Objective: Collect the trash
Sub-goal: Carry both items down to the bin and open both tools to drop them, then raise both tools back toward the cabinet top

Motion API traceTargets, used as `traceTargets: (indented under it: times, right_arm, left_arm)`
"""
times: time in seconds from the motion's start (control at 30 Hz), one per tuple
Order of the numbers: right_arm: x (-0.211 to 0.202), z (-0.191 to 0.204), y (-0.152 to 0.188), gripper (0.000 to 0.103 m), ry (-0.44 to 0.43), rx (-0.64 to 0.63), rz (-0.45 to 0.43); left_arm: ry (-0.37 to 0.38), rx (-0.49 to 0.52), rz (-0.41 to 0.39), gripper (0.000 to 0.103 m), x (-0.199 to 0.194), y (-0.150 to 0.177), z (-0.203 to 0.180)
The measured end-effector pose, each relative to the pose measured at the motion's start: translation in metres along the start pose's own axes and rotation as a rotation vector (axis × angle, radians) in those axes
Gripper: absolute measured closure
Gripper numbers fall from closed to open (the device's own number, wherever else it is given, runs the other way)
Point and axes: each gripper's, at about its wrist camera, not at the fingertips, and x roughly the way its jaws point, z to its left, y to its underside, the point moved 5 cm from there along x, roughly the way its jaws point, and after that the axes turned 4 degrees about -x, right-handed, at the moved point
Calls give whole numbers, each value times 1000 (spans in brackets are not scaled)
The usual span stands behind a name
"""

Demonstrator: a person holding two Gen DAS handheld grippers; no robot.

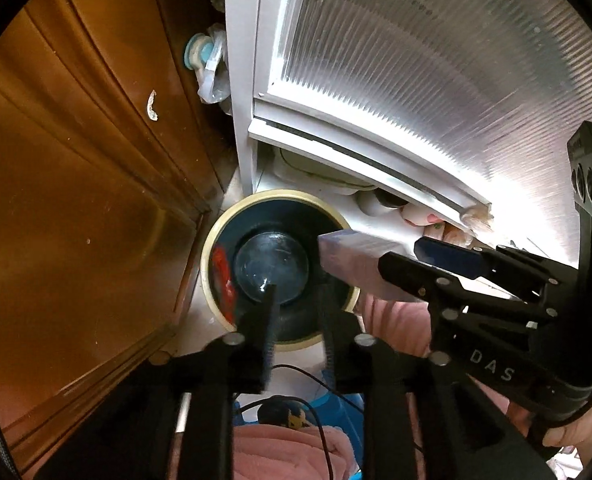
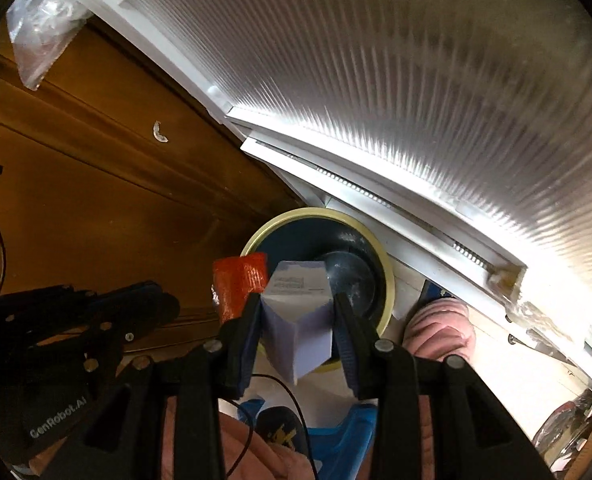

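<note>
A ribbed translucent door [image 1: 436, 60] in a white frame is seen filling the upper right of both views, with a brown wooden cabinet [image 1: 75, 200] standing to its left. On the floor in the corner where the two meet, a round bin [image 1: 211, 264] with a cream rim and dark blue inside is seen from above. A red wrapper [image 1: 221, 276] is seen lying inside the bin against its left wall; in the right wrist view it shows at the bin's near edge.

The right tongs [image 2: 298, 316] are held above the bin, and a pale lilac folded carton [image 2: 300, 320] is pinched between their pads, its printed end pointing towards the bin's opening. In the left wrist view the carton is seen jutting over the bin's right rim.

The left tongs [image 1: 298, 312] are pointed down over the bin with the fingers spread a little apart, and nothing is seen between them.

Pink fabric [image 1: 291, 452] is seen at the bottom of both views.
</note>
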Motion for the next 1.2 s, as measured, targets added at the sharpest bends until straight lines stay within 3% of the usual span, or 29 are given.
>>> traceTargets:
  times: [0.07, 0.2, 0.3, 0.57, 0.7, 0.77, 0.97, 1.2]
  right_arm:
    - [-2, 0, 0, 54, 17, 3, 2]
    - [-7, -5, -2, 51, 35, 6, -9]
    - [-16, -8, -2, 42, 34, 19, -21]
    - [-56, -5, 4, 37, 5, 26, -101]
    - [-78, -1, 10, 34, -5, 32, -148]
    - [-91, 0, 14, 27, -2, 34, -168]
    - [-121, 5, 27, 15, -37, 44, -200]
    - [-183, 28, 40, 14, -9, -62, -341]
  left_arm:
    - [-20, -6, 6, 65, 1, -2, 2]
    - [-44, -27, 12, 41, -3, -4, 9]
    - [-47, -34, -3, 27, -11, -6, 15]
    - [-64, 21, -87, 21, -52, -4, 5]
    - [-53, 33, -136, 5, -77, 0, -1]
    - [-44, 28, -151, 1, -90, 4, -3]
    - [19, 19, -206, 1, -129, 15, -13]
    - [62, 97, -293, 1, -190, 28, -31]
